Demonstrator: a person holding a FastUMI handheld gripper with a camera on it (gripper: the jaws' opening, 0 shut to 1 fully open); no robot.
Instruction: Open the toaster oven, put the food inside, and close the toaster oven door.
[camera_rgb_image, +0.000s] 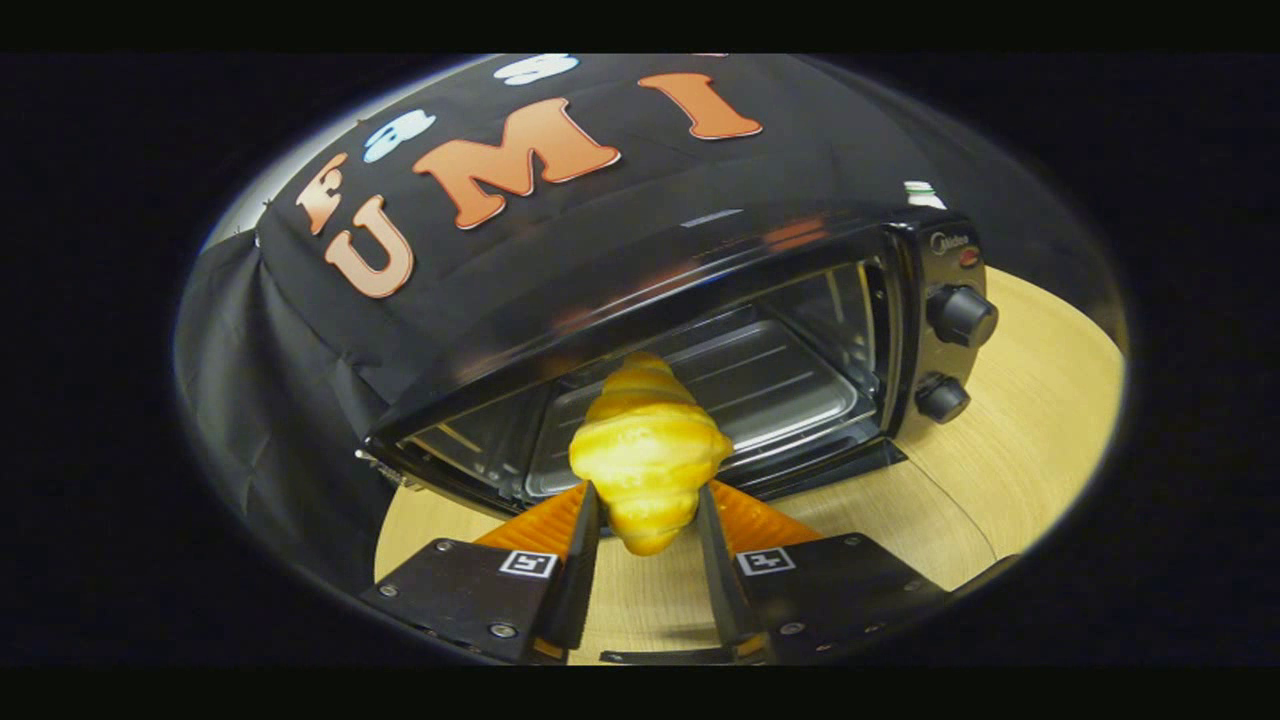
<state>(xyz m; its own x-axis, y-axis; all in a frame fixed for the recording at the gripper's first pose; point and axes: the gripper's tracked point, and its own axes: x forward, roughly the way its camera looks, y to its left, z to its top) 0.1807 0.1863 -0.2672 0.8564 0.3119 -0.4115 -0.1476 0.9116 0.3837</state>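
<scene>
Gripper view: fingers (590, 520) clamping croissant (648, 450)

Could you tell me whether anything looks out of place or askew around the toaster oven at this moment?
Nothing stands out. The toaster oven sits on the wooden table with its door open and the metal tray lying flat inside. The gripper has its jaws shut on the croissant, held intact just before the opening.
</scene>
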